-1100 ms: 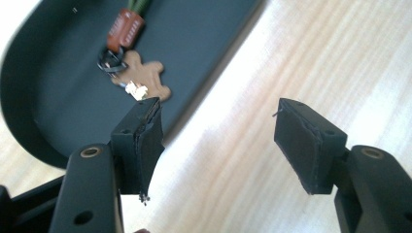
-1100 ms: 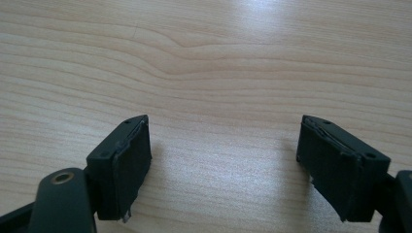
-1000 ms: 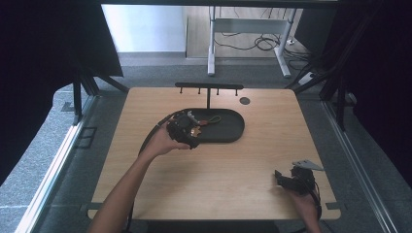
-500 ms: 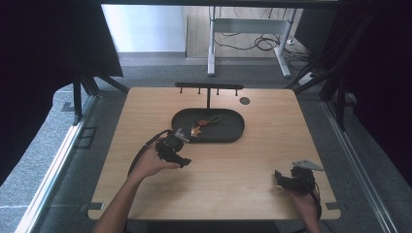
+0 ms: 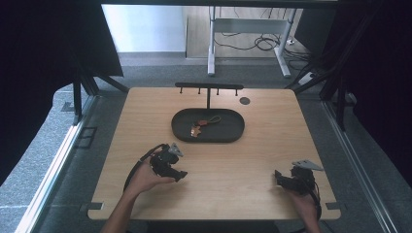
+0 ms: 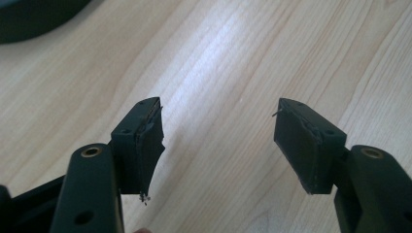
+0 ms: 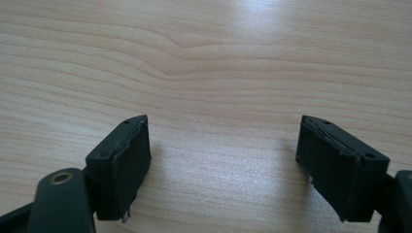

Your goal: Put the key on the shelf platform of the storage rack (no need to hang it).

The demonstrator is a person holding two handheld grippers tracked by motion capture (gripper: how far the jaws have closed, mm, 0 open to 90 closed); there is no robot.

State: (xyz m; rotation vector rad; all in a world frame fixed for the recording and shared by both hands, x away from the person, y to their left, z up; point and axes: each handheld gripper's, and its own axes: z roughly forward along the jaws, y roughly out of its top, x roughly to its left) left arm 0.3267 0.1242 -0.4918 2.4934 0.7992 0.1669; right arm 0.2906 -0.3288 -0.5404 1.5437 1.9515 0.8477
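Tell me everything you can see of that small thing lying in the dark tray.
The keyring lies flat inside the oval black tray, left of its middle. It looks like a brown leather-like loop or strap at one end and a reddish-brown tag or key cluster at the other; finer detail is too small to tell. Nothing but the tray touches it; both grippers are well away.
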